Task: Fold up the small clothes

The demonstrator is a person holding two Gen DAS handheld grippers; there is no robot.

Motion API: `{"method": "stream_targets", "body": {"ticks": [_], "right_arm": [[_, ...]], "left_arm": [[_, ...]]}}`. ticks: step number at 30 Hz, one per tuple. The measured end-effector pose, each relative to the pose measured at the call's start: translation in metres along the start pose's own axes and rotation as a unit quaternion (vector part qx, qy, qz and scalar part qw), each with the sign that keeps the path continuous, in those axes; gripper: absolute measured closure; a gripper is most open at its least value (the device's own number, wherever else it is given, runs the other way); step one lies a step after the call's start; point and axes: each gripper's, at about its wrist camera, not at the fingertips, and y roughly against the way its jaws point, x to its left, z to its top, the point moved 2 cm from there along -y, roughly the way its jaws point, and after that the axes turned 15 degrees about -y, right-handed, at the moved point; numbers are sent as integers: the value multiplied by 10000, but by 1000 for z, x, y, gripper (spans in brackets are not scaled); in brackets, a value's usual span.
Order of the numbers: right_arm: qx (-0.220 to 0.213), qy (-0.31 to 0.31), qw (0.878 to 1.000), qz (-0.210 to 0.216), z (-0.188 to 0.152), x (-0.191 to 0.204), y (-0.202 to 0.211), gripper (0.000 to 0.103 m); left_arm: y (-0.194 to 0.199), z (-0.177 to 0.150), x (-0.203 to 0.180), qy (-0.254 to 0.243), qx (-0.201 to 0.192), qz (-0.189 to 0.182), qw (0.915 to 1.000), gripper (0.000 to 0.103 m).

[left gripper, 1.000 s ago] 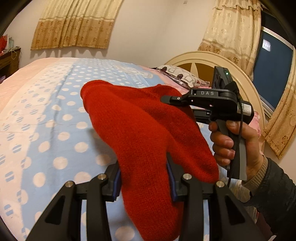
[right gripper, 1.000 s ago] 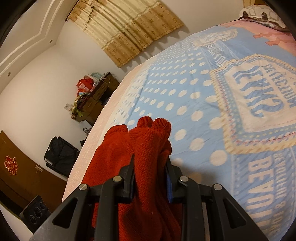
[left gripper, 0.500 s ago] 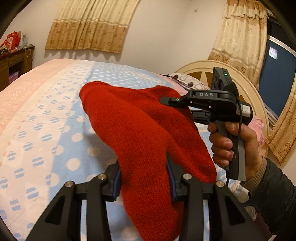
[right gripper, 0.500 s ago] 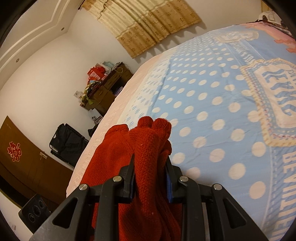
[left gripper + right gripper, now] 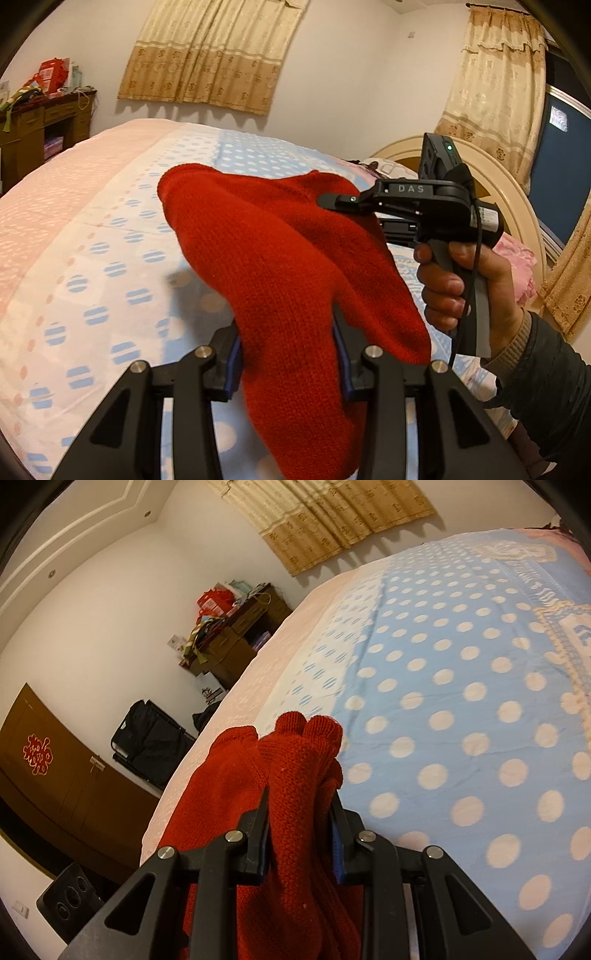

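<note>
A red knitted garment [image 5: 280, 266] hangs in the air above the bed, stretched between both grippers. My left gripper [image 5: 288, 354] is shut on its near end, with cloth bunched between the pads and drooping below. My right gripper [image 5: 299, 819] is shut on a bunched fold of the same garment [image 5: 295, 775]. In the left wrist view the right gripper [image 5: 332, 201] shows at the right, held by a hand, its fingers pinching the garment's far edge.
The bed [image 5: 92, 236] has a blue and pink cover with white dots [image 5: 461, 701]. A cream headboard [image 5: 517, 192] stands at the right. A wooden desk with clutter [image 5: 236, 638], a black bag [image 5: 147, 734] and a brown cabinet [image 5: 66, 775] stand beyond the bed's edge.
Both grippers have swung together with the red garment held between them, so the views now take in more of the desk side of the room. The grips are unchanged.
</note>
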Motion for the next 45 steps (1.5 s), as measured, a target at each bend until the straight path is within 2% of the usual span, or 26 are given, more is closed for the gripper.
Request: {"method": "stream_targets", "body": {"ticks": [16,32,45], "right_arm": [[447,321,9984,89,-27,47,-55,77],[986,727,9925,44,-55,100,-126,77],[1209,600,9907,-175,-63,85,-161,77]], "left_arm": [[25,-19,27,182,-12,389,9991,62],[44,-48,58,536,97,833,9950,62],[44,-78,68,723,360,918,9925,62]]}}
